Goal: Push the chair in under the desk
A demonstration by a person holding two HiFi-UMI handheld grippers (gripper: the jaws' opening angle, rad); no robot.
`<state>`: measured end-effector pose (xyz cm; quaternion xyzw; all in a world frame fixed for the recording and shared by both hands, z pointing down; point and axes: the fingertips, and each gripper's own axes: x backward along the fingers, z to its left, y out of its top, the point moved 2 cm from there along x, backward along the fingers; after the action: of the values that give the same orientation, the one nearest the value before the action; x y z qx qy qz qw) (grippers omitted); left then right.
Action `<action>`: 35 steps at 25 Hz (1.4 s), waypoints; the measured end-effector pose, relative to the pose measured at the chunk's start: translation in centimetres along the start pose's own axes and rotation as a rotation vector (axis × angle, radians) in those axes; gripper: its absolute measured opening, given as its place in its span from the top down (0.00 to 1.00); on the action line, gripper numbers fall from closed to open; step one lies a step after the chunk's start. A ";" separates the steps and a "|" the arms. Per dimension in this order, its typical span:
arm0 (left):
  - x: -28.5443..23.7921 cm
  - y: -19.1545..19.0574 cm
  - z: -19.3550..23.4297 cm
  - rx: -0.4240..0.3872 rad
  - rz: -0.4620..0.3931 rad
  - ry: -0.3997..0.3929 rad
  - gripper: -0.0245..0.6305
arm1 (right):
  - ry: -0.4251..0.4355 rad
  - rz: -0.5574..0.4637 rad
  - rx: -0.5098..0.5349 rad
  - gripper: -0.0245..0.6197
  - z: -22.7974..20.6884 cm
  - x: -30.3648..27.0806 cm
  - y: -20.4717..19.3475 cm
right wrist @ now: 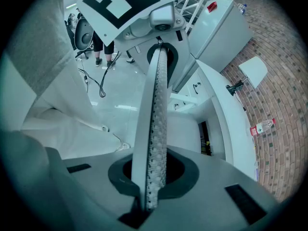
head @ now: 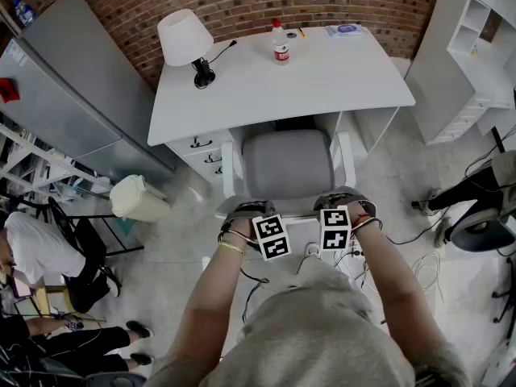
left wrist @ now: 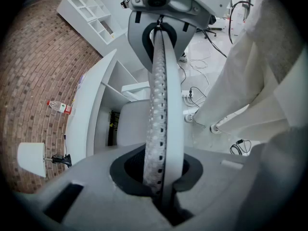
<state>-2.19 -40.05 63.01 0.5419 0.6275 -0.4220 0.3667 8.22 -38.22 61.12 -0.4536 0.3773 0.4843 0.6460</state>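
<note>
The grey-seated chair (head: 289,166) with white armrests stands in front of the white desk (head: 339,79), its seat's front at the desk's kneehole. Both grippers clamp the top rim of its backrest. My left gripper (head: 242,214) is shut on the rim's left part and my right gripper (head: 345,203) on its right part. In the left gripper view the white perforated backrest rim (left wrist: 161,105) runs out between the jaws of the left gripper (left wrist: 161,177) toward the other gripper. In the right gripper view the backrest rim (right wrist: 156,109) runs the same way from the right gripper (right wrist: 151,177).
On the desk stand a white lamp (head: 184,39), a bottle (head: 280,43) and papers (head: 347,30). Drawers (head: 201,147) sit left of the kneehole. A bin (head: 139,198), a fridge (head: 72,95), a white shelf (head: 476,47), floor cables (head: 419,264) and a seated person (head: 36,252) surround the spot.
</note>
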 end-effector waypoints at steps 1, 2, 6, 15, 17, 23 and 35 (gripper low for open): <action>0.0 0.1 0.1 0.002 0.000 -0.001 0.90 | 0.001 -0.001 0.002 0.93 -0.1 0.0 -0.1; 0.0 0.1 0.2 0.003 0.001 -0.001 0.90 | 0.003 -0.001 0.003 0.93 -0.2 0.1 -0.1; -0.1 0.4 0.4 0.010 0.004 0.002 0.90 | 0.005 -0.005 0.010 0.93 -0.4 0.0 -0.5; -0.4 1.0 0.7 0.028 0.012 0.003 0.90 | 0.015 -0.012 0.026 0.93 -1.0 0.0 -1.2; -0.4 1.1 0.9 0.032 0.013 0.003 0.90 | 0.016 -0.011 0.031 0.93 -1.2 0.0 -1.3; -0.8 1.6 1.4 0.051 0.022 0.009 0.90 | 0.018 -0.013 0.048 0.93 -1.9 -0.2 -2.1; -1.0 1.7 1.4 0.049 0.024 0.018 0.90 | 0.009 -0.022 0.060 0.93 -2.0 -0.3 -2.1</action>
<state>-0.36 -41.65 63.15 0.5620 0.6137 -0.4281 0.3525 10.12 -40.44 61.26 -0.4402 0.3896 0.4634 0.6631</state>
